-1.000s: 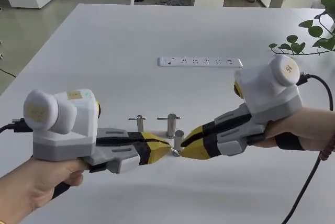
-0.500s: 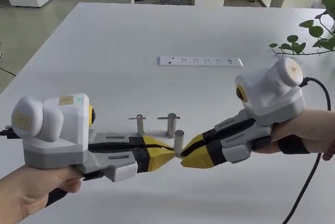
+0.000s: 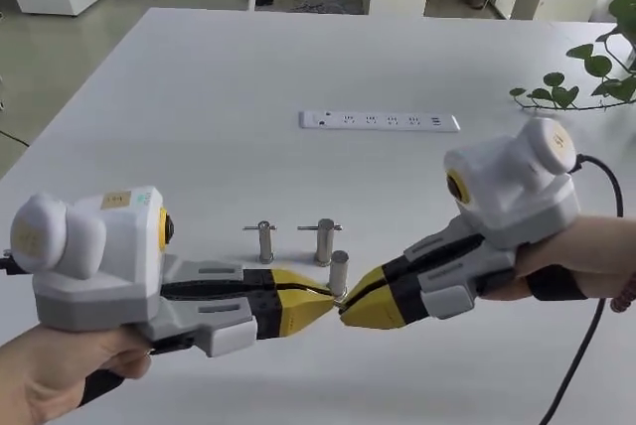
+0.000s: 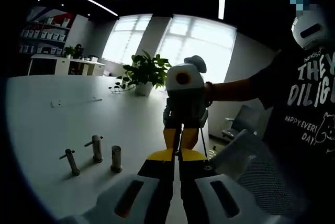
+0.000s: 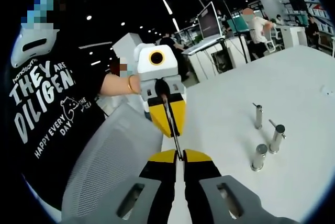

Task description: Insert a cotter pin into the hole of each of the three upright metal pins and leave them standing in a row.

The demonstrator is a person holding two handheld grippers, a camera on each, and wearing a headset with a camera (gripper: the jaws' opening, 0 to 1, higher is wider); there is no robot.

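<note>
Three upright metal pins stand in a row on the white table (image 3: 248,77). The far pin (image 3: 265,241) and the middle pin (image 3: 324,240) each carry a cotter pin through the top. The near pin (image 3: 339,271) has none. In front of it, my left gripper (image 3: 323,299) and right gripper (image 3: 347,306) meet tip to tip, both shut on a thin cotter pin (image 3: 336,294). In the right gripper view the cotter pin (image 5: 172,127) runs from my right gripper (image 5: 181,157) toward the left one (image 5: 166,111). The bare pin (image 4: 116,158) stands left of my left gripper (image 4: 177,154).
A white power strip (image 3: 380,119) lies across the middle of the table. A leafy plant (image 3: 596,68) hangs over the right edge. A grey mesh chair (image 5: 110,166) stands close to the table on the person's side. A black cable (image 3: 606,246) trails from the right gripper.
Both grippers have sunk slightly toward the table, and the left one's body has swung left. Their tips stay together on the cotter pin. The three metal pins have not moved.
</note>
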